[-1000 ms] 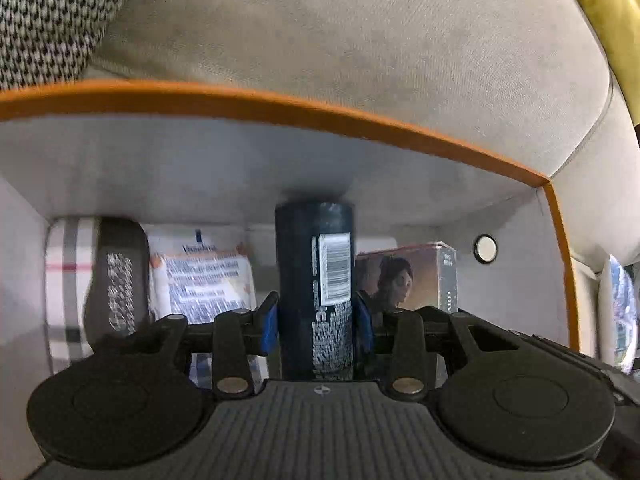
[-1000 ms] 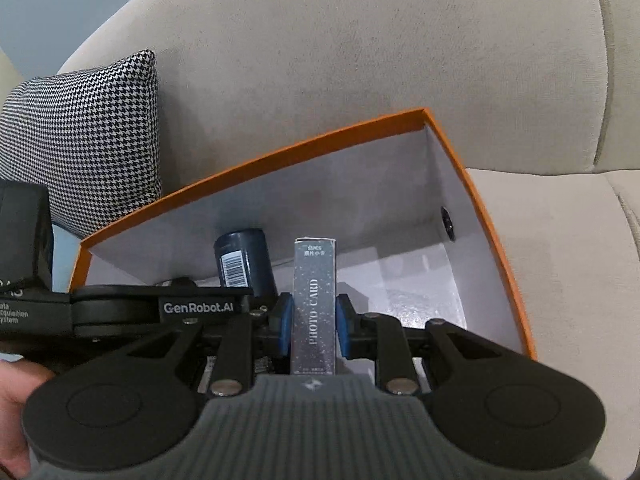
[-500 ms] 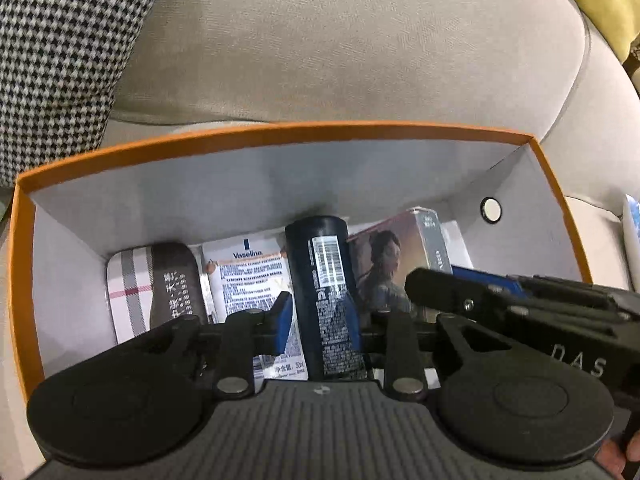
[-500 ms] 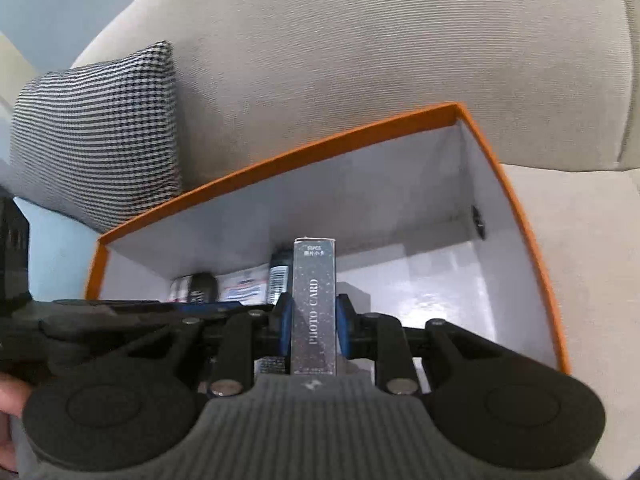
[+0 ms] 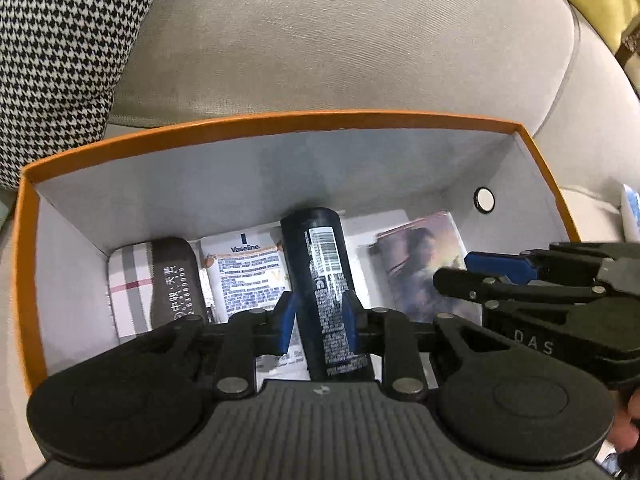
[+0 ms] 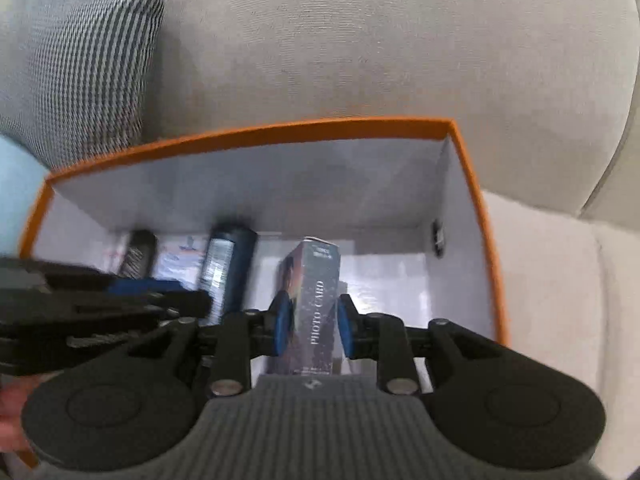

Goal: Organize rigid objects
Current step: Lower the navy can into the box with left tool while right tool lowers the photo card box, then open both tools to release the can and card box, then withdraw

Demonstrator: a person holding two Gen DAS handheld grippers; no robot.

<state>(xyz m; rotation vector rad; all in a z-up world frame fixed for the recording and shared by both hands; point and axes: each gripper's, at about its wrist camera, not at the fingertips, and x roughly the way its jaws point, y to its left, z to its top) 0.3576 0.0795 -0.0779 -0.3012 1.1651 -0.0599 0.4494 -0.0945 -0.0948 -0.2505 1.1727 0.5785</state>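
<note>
An orange box (image 5: pixel 280 120) with white inner walls sits on the sofa. A dark blue can (image 5: pixel 316 256) lies on its floor. My left gripper (image 5: pixel 318 320) hovers over the can's lower end, jaws narrow and open, and the can shows through the gap beneath the pads. A silver photo card box (image 6: pixel 320 288) stands on the floor of the orange box (image 6: pixel 280 132), turned so its picture face shows. My right gripper (image 6: pixel 314 328) straddles it with jaws opening and pads just clear of its sides. The left wrist view shows the card box (image 5: pixel 416 256) blurred.
A Vaseline carton (image 5: pixel 248 268) and a plaid case with a dark band (image 5: pixel 132 284) lie left of the can. A houndstooth cushion (image 5: pixel 60 60) leans at the back left against the beige sofa backrest (image 5: pixel 360 40). The right part of the orange box floor (image 6: pixel 452 304) is bare.
My left gripper rose out of the orange box and its jaws narrowed, leaving the can on the floor. The right gripper's pads eased apart and the card box turned between them.
</note>
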